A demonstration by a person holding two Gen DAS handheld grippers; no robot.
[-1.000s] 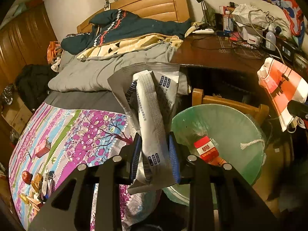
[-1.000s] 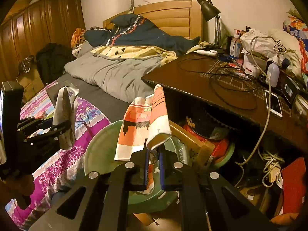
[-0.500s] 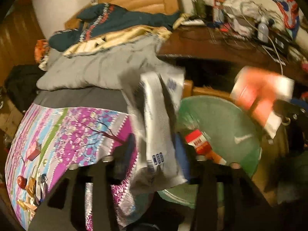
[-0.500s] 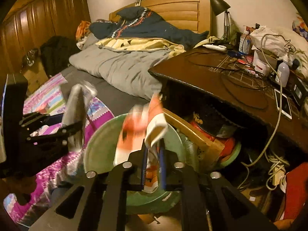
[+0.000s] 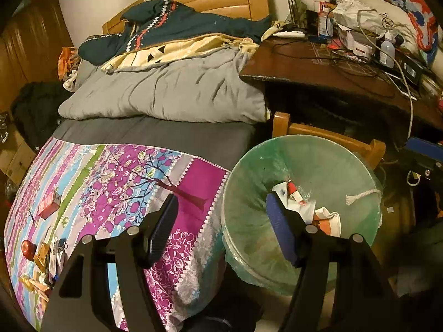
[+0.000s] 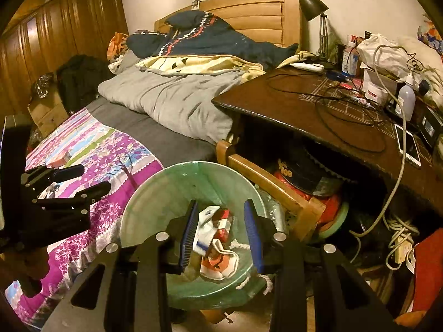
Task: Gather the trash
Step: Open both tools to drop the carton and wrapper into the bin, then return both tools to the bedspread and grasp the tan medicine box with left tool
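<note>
A green-lined trash bin (image 5: 332, 171) (image 6: 155, 202) stands on the floor between the bed and the desk. Inside it lie a white and blue printed wrapper (image 6: 205, 227), an orange and white wrapper (image 6: 218, 262) (image 5: 329, 221) and a small red box (image 6: 224, 221). My left gripper (image 5: 221, 202) hangs over the bed's edge and the bin's rim, its jaws opening with nothing between them. My right gripper (image 6: 220, 206) is above the bin, jaws opening too, the dropped wrappers lying below them, not held. A red box (image 5: 49, 204) and several small wrappers (image 5: 38, 260) lie on the purple bedspread.
A dark wooden desk (image 6: 304, 110) with cables, bottles and a lamp (image 6: 310, 0) overhangs on the right. A wooden chair frame (image 5: 326, 135) stands just behind the bin. Grey duvet (image 5: 166, 94) and clothes pile up at the bed's head. Cables and a power strip (image 6: 401, 246) lie on the floor.
Both grippers opened. The white and blue wrapper left my left gripper and the orange and white wrapper left my right one; both now lie in the bin.
</note>
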